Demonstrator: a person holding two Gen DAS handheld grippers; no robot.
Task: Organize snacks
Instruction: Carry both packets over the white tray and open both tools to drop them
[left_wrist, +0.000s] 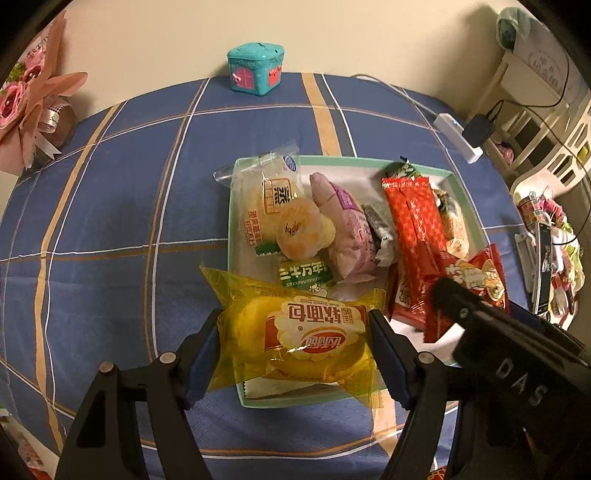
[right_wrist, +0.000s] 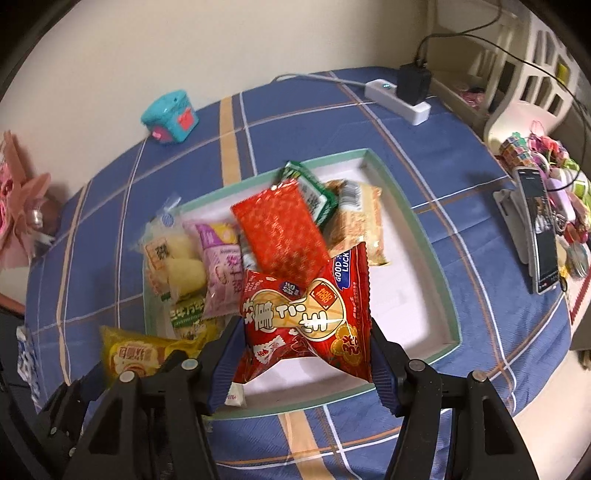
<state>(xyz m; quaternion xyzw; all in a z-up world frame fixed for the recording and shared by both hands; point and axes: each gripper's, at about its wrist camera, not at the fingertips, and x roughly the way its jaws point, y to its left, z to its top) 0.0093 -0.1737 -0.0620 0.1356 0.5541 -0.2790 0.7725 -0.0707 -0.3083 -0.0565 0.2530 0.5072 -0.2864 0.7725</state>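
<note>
A shallow green-rimmed white tray sits on the blue plaid table and holds several snack packs. My left gripper is shut on a yellow bread pack, held over the tray's near left corner; that pack also shows in the right wrist view. My right gripper is shut on a red snack bag, held over the tray's near edge; the bag also shows in the left wrist view. In the tray lie a long red pack, a purple pack and pale bread packs.
A teal toy house box stands at the table's far edge. A pink flower bouquet is at the far left. A white power strip with a black plug lies at the far right. A phone on a stand and trinkets are at the right.
</note>
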